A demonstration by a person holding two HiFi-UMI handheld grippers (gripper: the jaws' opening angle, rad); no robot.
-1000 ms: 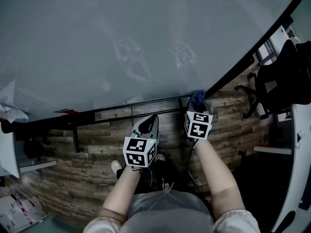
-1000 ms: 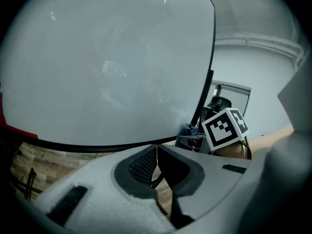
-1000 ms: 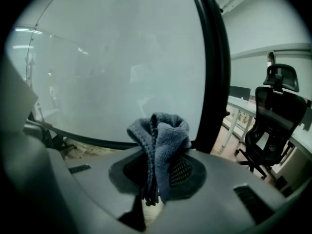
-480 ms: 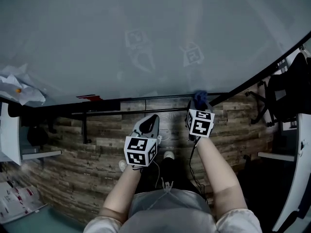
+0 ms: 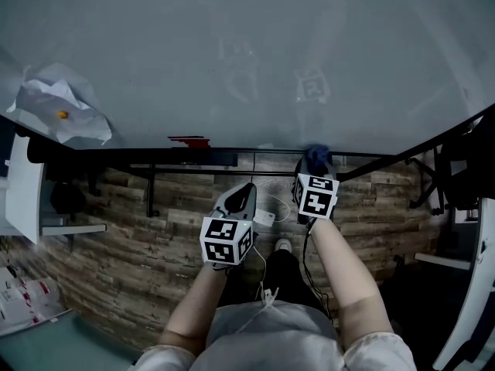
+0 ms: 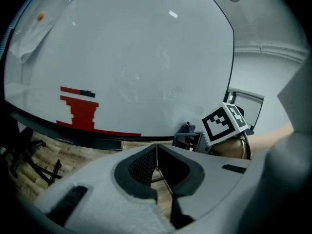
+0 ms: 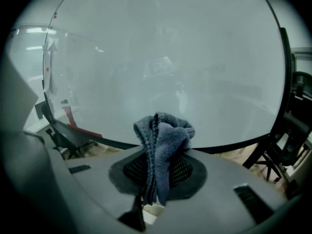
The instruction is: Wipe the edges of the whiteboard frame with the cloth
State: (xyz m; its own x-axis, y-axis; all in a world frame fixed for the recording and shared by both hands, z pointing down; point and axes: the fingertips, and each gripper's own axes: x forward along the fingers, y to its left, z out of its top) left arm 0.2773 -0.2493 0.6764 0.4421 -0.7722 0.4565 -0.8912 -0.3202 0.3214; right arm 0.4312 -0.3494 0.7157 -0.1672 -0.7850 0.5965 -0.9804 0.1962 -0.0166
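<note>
Head view | right claw [image 5: 313,165] grips cloth [image 5: 317,154] | still at frame [image 5: 193,152], seemingly touching

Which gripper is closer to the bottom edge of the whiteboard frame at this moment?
Right. The right gripper holds the cloth up at the bottom frame edge; whether they touch is unclear. The left gripper, shut and empty, hangs lower, apart from the frame.
</note>
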